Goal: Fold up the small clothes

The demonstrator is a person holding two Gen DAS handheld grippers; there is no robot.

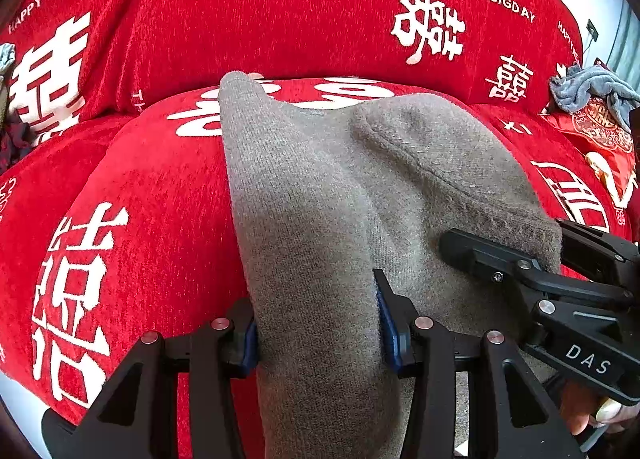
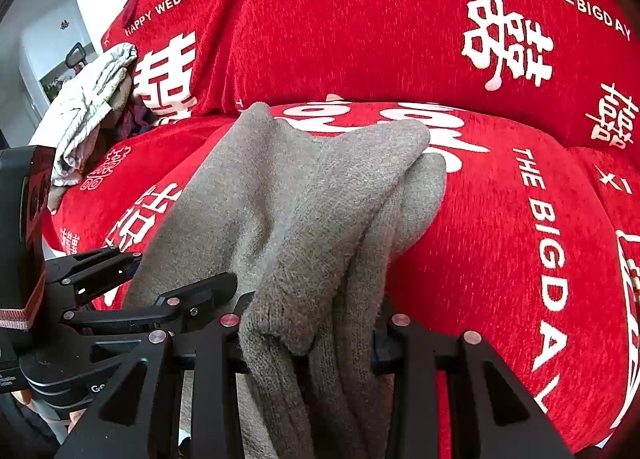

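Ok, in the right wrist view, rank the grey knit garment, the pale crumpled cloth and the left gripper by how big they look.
1. grey knit garment, largest, though it lies nearest the lens.
2. and 3. pale crumpled cloth and left gripper look alike; the cloth lies farther away, so no ranking.

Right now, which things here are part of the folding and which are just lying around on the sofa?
In the job:
- grey knit garment, draped over the seat
- left gripper, fabric between its fingers
- right gripper, fabric between its fingers

Lying about:
- blue-grey cloth, far right
- pale crumpled cloth, far left
- red sofa cover
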